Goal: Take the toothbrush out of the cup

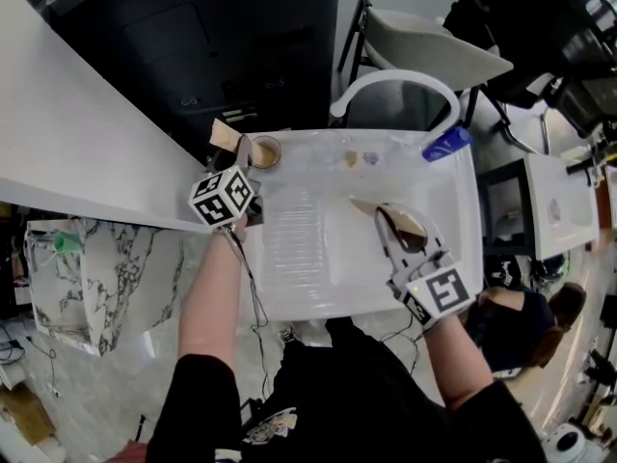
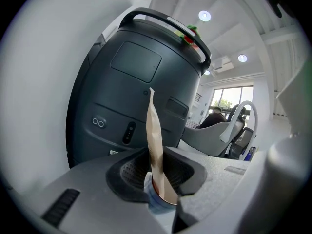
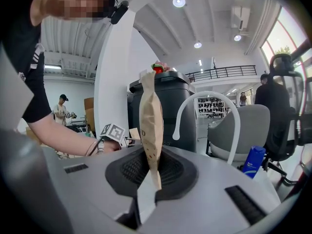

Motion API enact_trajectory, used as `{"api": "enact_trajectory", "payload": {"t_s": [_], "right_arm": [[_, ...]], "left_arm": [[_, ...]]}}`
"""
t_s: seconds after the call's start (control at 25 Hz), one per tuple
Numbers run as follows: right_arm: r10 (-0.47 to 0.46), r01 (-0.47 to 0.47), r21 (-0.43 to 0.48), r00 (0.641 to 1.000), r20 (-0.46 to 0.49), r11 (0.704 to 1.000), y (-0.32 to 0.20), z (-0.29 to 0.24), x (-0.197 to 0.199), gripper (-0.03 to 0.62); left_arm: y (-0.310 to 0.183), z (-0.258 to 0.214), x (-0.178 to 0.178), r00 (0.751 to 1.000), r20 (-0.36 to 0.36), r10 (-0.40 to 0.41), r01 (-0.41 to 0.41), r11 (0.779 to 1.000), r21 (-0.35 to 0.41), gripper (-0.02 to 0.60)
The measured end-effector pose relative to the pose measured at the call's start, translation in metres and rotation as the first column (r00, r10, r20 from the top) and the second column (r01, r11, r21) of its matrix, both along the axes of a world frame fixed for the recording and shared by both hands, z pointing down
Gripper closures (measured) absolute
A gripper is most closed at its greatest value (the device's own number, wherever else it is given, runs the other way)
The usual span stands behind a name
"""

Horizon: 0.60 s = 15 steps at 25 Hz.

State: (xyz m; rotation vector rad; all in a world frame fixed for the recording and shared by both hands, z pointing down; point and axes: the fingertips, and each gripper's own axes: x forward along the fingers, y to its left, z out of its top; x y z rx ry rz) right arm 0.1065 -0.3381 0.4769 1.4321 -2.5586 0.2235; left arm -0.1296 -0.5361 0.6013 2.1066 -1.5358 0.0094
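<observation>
A small paper cup (image 1: 266,151) (image 2: 155,202) stands at the far left of the white table (image 1: 318,268). A toothbrush in a brown paper wrapper (image 1: 226,135) (image 2: 156,145) stands upright in it. My left gripper (image 1: 249,157) (image 2: 163,206) has its jaws on either side of the cup, pads against its wall. My right gripper (image 1: 388,225) (image 3: 148,191) is over the table's right half, shut on a second brown paper packet (image 1: 401,220) (image 3: 151,130) that sticks up between its jaws.
A blue bottle (image 1: 445,144) (image 3: 253,162) lies at the table's far right corner, with two small items (image 1: 360,158) at the far edge. Behind the table are a dark grey bin-like unit (image 1: 202,46) (image 2: 141,82) and a chair with a white curved arm (image 1: 395,83). A white counter (image 1: 67,133) runs along the left.
</observation>
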Motion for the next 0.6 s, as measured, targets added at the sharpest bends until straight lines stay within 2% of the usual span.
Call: {"api": "enact_trajectory", "payload": {"t_s": [0.12,0.36,0.6], "right_arm": [[0.009,-0.009,0.011,1.000,0.004,1.000,0.002,-0.004,0.000,0.569],[0.019,-0.019,0.036,1.000,0.013,0.999,0.006,-0.015,-0.001,0.569],[0.014,-0.016,0.058,0.999,0.030,0.998,0.014,-0.027,-0.014,0.569]], "left_arm": [[0.002,-0.010,0.002,1.000,-0.008,0.007,-0.007,1.000,0.028,0.524],[0.016,-0.044,0.011,0.998,-0.045,0.046,-0.042,0.994,0.100,0.531],[0.042,-0.090,0.014,0.994,-0.014,0.107,-0.102,0.975,0.196,0.531]]}}
